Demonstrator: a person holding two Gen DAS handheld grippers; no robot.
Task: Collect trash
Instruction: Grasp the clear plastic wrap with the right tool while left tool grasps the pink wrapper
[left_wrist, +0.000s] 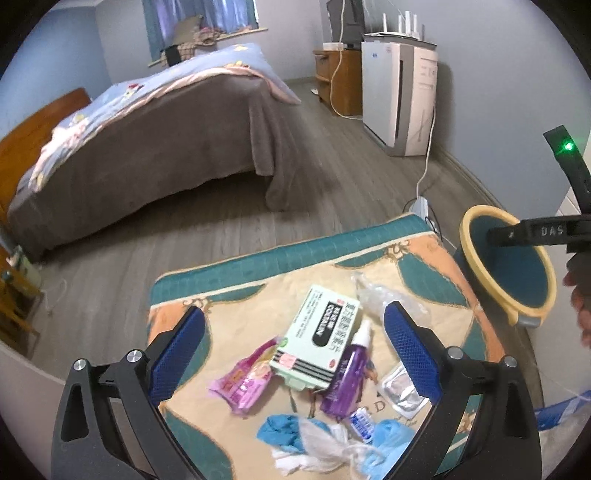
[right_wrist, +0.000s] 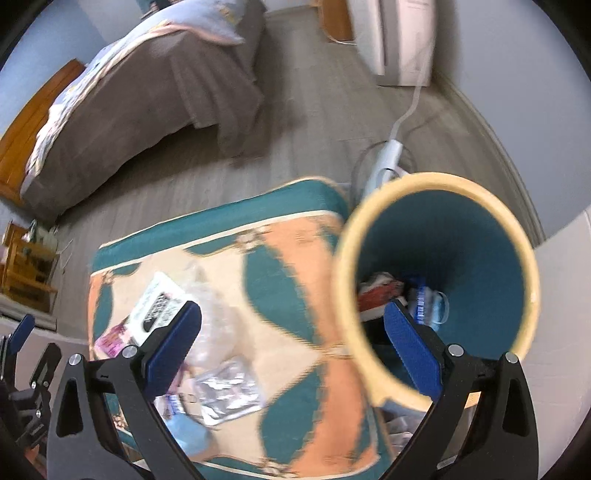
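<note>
Teal bin (right_wrist: 480, 236) under the empty, open right tongs (right_wrist: 293, 345) (drop looks done). Left tongs (left_wrist: 295, 345), spread wide, hover over the box (left_wrist: 314, 336); next, close on it.

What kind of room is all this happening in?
Most likely a bedroom in someone's home. A made bed with a grey cover fills the left side, a wooden cabinet stands against the far wall, and a small bin sits beside a mat strewn with litter.
</note>
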